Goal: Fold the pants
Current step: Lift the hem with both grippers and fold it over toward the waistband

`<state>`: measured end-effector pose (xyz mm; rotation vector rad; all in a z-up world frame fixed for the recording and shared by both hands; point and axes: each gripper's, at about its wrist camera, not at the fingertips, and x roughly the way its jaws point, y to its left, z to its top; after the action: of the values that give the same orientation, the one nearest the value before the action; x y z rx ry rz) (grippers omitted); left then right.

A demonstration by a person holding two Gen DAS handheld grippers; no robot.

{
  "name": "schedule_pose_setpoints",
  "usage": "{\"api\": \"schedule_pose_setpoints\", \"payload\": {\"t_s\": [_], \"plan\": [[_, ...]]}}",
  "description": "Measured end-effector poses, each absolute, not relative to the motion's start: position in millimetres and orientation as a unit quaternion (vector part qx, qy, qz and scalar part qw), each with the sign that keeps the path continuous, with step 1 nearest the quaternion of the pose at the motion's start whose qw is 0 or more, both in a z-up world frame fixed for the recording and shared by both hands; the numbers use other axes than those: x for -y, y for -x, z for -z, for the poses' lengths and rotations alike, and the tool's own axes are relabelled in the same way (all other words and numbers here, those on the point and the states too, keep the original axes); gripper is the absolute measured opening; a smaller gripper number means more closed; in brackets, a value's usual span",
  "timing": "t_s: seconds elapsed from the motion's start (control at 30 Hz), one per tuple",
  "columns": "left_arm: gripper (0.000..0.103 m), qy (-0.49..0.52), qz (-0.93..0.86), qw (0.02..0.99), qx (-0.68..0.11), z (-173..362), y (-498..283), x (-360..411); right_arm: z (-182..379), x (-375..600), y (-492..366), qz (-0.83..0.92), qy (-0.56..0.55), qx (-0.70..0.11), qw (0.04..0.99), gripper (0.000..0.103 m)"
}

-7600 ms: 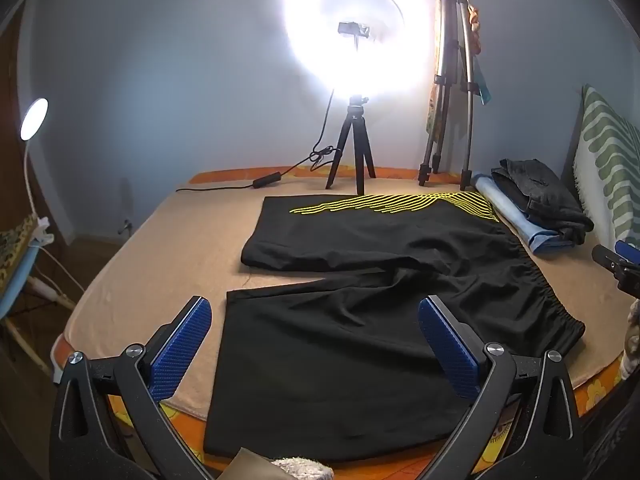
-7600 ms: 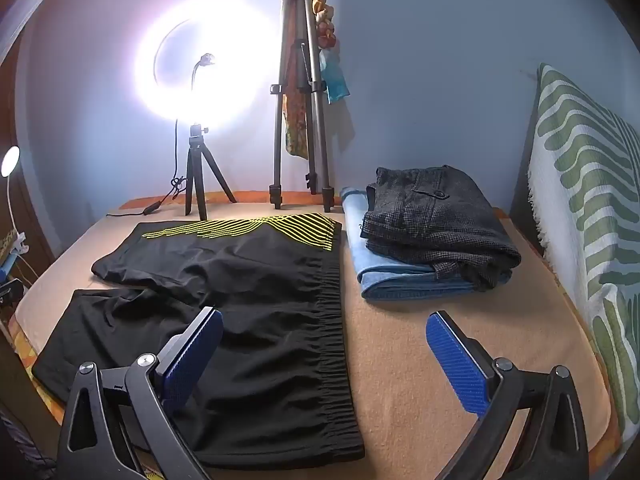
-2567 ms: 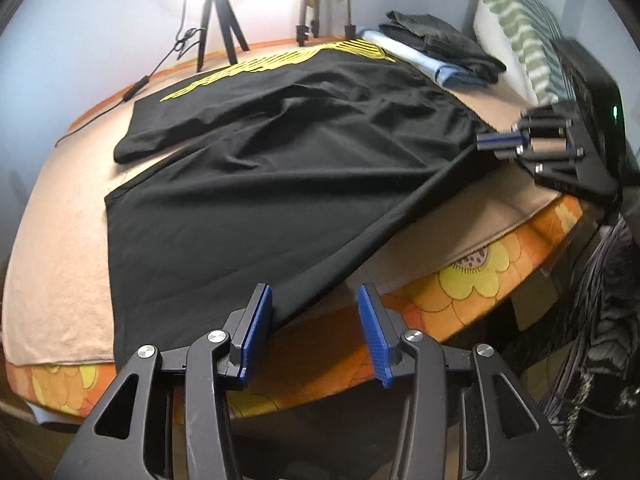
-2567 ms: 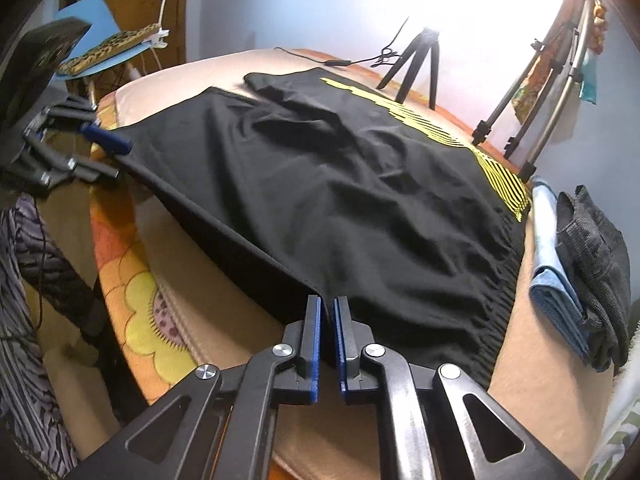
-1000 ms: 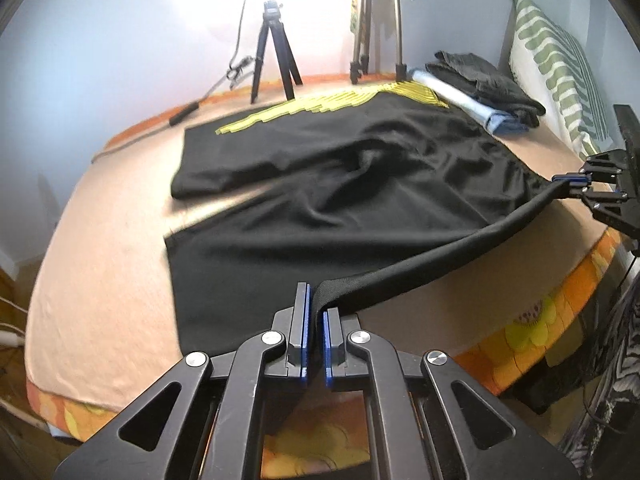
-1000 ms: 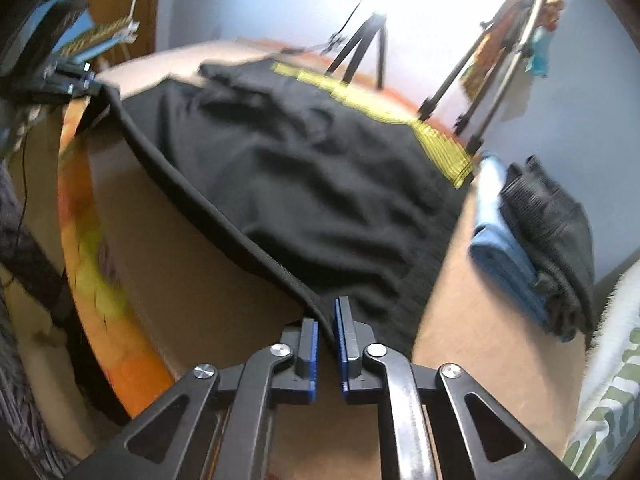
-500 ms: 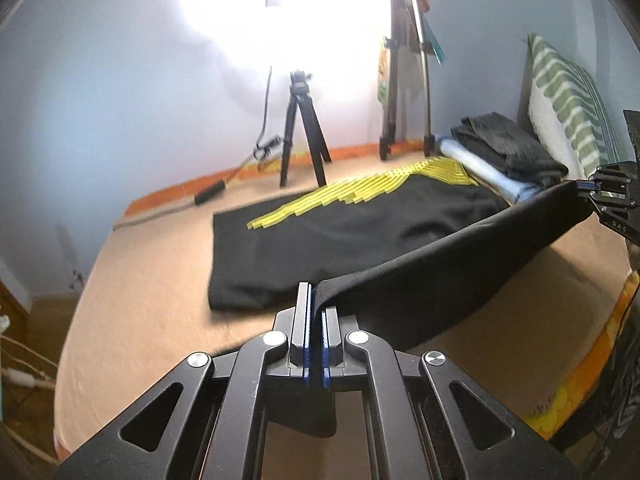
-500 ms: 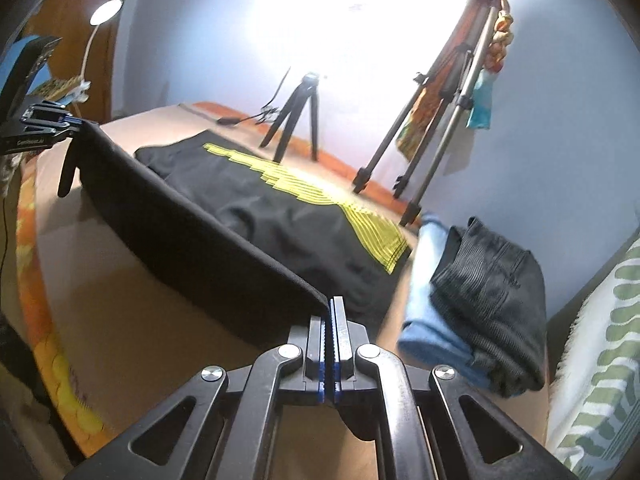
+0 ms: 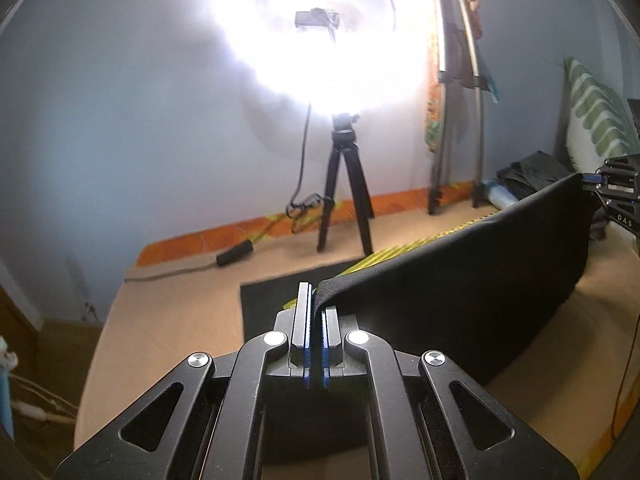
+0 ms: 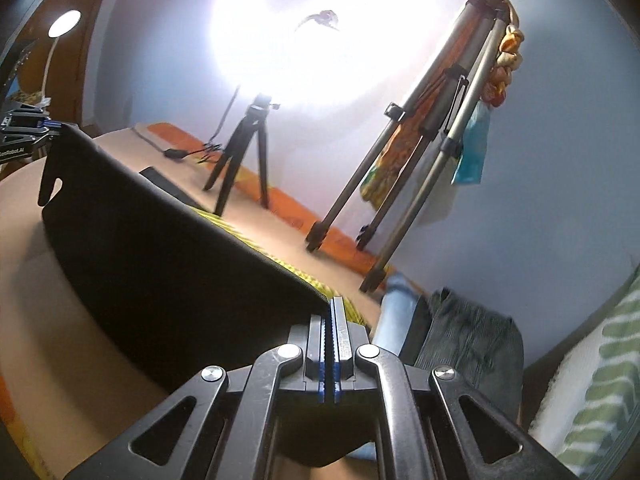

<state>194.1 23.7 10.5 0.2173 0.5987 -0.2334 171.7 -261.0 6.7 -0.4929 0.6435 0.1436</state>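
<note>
Both grippers are clamping one edge of the black shorts (image 9: 472,280) and holding it raised above the bed (image 9: 168,320). The left gripper (image 9: 316,312) is pinching the hem corner between its closed jaws; the right gripper (image 10: 333,320) is gripping the other end of the same edge, jaws pressed together on the fabric. The lifted panel is hanging taut between them like a curtain, while the far half, with the yellow striped panel (image 10: 256,246), is lying flat on the bed.

Judged step: the first lengthwise fold is under way. The next move is calling for both grippers to travel together toward the far edge, keeping the edge taut and level, then lowering it so the edges are aligning before release.

The left wrist view is showing the right gripper at frame right holding its corner, and the flat leg end beyond the raised cloth. The right wrist view is showing the folded dark garment (image 10: 472,340) on a light blue one (image 10: 394,308) beside the shorts, and what appears to be a striped pillow (image 10: 600,380), though it is blurred.
</note>
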Motion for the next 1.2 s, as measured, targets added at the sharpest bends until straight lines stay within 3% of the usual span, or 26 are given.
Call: {"api": "schedule_pose_setpoints", "payload": {"t_s": [0.23,0.5,0.9,1.03,1.1,1.13,1.17,1.2], "plan": [[0.002,-0.124,0.096,0.939,-0.307,1.9,-255.5,-15.2,7.9,263.5,-246.9,-0.055,0.23,-0.341,0.91,0.0],[0.002,-0.142,0.084,0.921,-0.353,51.1,-312.1,-7.3,61.8,269.9,-315.6,-0.051,0.217,-0.401,0.888,0.0],[0.003,-0.16,0.074,0.905,-0.386,95.6,-347.1,4.0,116.8,278.7,-361.3,-0.042,0.226,-0.444,0.866,0.0],[0.017,-0.165,0.059,0.902,-0.394,99.2,-354.0,0.3,124.2,280.0,-367.3,-0.039,0.226,-0.452,0.862,0.0],[0.039,-0.165,0.046,0.905,-0.389,96.0,-353.8,-5.9,128.6,280.2,-369.6,-0.037,0.228,-0.46,0.857,0.0],[0.042,-0.161,0.041,0.907,-0.386,93.6,-353.3,-9.8,131.1,279.8,-371.6,-0.036,0.231,-0.464,0.854,0.0],[0.045,-0.16,0.035,0.909,-0.382,91.1,-353.3,-15.5,133.0,279.4,-370.3,-0.036,0.233,-0.469,0.851,0.003],[0.046,-0.159,0.029,0.911,-0.379,88.1,-352.3,-20.4,134.5,280.0,-371.3,-0.031,0.237,-0.473,0.848,0.016]]}}
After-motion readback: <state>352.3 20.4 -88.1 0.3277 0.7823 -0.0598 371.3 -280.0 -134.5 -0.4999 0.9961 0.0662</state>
